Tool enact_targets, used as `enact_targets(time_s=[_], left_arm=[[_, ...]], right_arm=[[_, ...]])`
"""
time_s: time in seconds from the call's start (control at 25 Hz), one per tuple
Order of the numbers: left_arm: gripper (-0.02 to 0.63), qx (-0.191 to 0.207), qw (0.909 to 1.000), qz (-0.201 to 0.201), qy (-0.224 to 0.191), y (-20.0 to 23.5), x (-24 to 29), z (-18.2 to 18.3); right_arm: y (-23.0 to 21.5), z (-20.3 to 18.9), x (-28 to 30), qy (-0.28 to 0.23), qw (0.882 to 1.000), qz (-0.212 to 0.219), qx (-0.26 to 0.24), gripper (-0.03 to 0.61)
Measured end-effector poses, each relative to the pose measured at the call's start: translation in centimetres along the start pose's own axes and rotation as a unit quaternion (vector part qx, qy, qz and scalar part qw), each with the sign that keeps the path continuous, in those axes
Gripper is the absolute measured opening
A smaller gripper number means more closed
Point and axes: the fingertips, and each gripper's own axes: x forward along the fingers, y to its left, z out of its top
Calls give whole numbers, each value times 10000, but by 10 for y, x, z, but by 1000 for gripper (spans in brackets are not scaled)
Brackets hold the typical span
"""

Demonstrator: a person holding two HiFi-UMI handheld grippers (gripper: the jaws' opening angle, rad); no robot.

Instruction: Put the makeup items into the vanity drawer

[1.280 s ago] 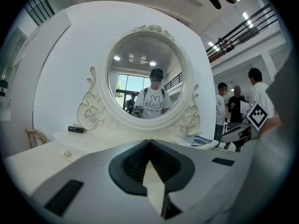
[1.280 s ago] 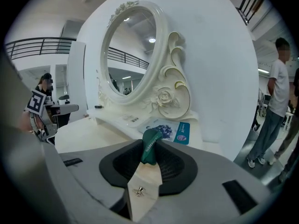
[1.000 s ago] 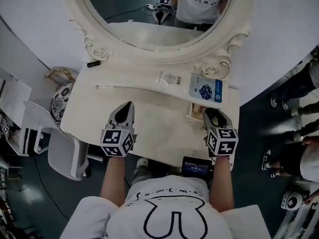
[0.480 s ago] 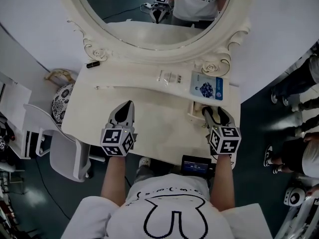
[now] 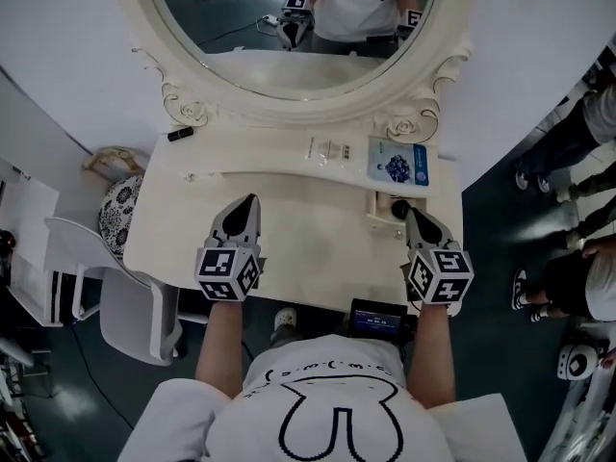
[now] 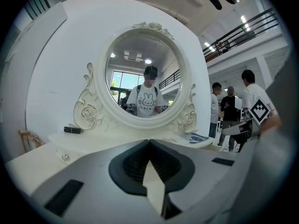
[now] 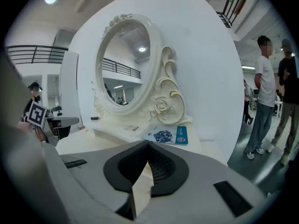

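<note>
We see the vanity drawer [image 5: 381, 206] pulled out at the right end of the tabletop [image 5: 318, 248], just in front of the raised back ledge. It is small and cream-coloured like the rest of the vanity. Something dark lies inside it, too small for us to name.

Behind the drawer, near the back right corner, a flat blue-and-white packet [image 5: 397, 162] lies on the ledge. Just to its left is a small clear item [image 5: 327, 149]. A short black tube [image 5: 179, 134] lies at the back left corner, beside a carved rose on the frame of the mirror [image 5: 289, 27].

The right gripper [image 5: 412, 212] is near the right edge of the tabletop, with its tip just in front of the open drawer. We cannot tell whether it touches the drawer. Its jaws have just been closing and now meet at the tips, with nothing between them.

The left gripper [image 5: 252, 200] hangs over the middle of the tabletop, well apart from the drawer and every item. Its jaws are also together and hold nothing.
</note>
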Motion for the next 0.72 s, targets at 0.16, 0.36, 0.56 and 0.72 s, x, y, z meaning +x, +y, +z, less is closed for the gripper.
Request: enact_targets(time_s=[0.16,0.36,0.56,0.72], left_arm=[[14,57,9997,-244,-41,3,-1,4],[14,136,9982,-573,-72,13,-7,9],[14,228,9950,-967,-121,19,-9,15],[14,321,9915,-1251,-143,19,-12,16]], right_arm=[[8,7,-12,-144,9992,-303,-209,-6],[27,14,-28,-378,9973,-595,-181,-6],[54,16,-42,-501,9952,-814,-189,-6],[75,15,-56,-635,9932,-948,-213,-7]])
